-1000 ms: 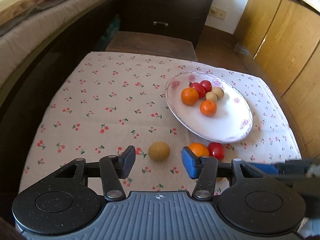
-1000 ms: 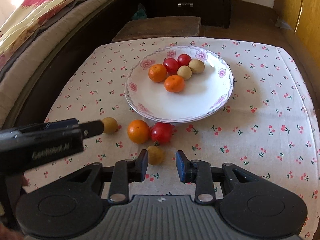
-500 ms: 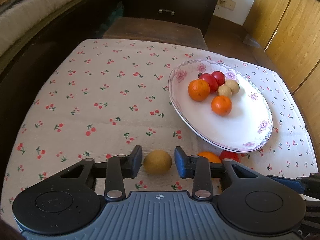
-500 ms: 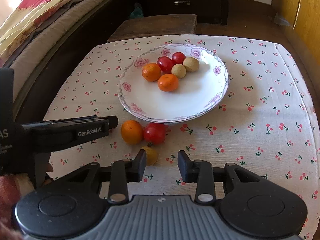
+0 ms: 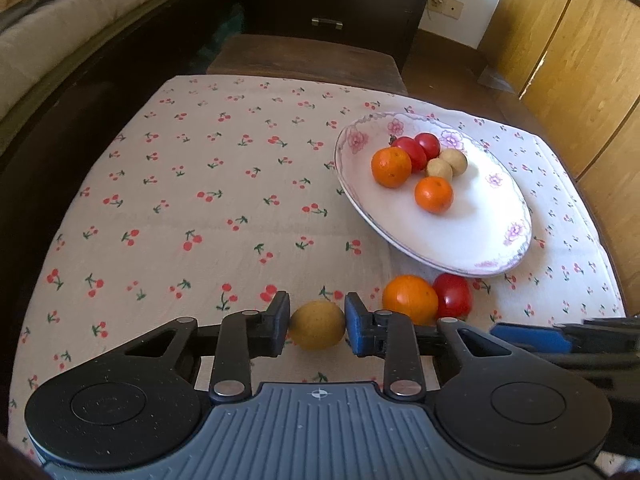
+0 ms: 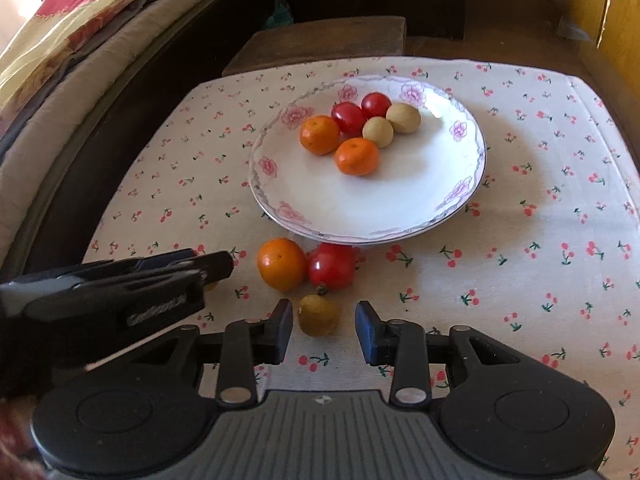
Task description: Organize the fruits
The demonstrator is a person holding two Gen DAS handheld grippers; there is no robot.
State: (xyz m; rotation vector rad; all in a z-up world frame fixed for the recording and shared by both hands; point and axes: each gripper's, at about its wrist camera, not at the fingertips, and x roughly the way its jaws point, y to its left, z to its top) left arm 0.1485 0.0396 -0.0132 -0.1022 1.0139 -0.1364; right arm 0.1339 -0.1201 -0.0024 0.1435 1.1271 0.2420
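One tan fruit (image 6: 211, 286) is mostly hidden behind the left gripper (image 6: 224, 268).

Left tongs (image 5: 317, 325) clamped, right tongs (image 6: 324, 330) apart

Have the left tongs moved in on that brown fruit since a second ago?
Yes. The left tongs have just been closing: against the cherry-print cloth, their pads now press the brown fruit.

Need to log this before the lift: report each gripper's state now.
Left gripper: jaws have just been closing, now shut on the round tan-brown fruit.
Right gripper: open around a second small brown fruit, not gripping.
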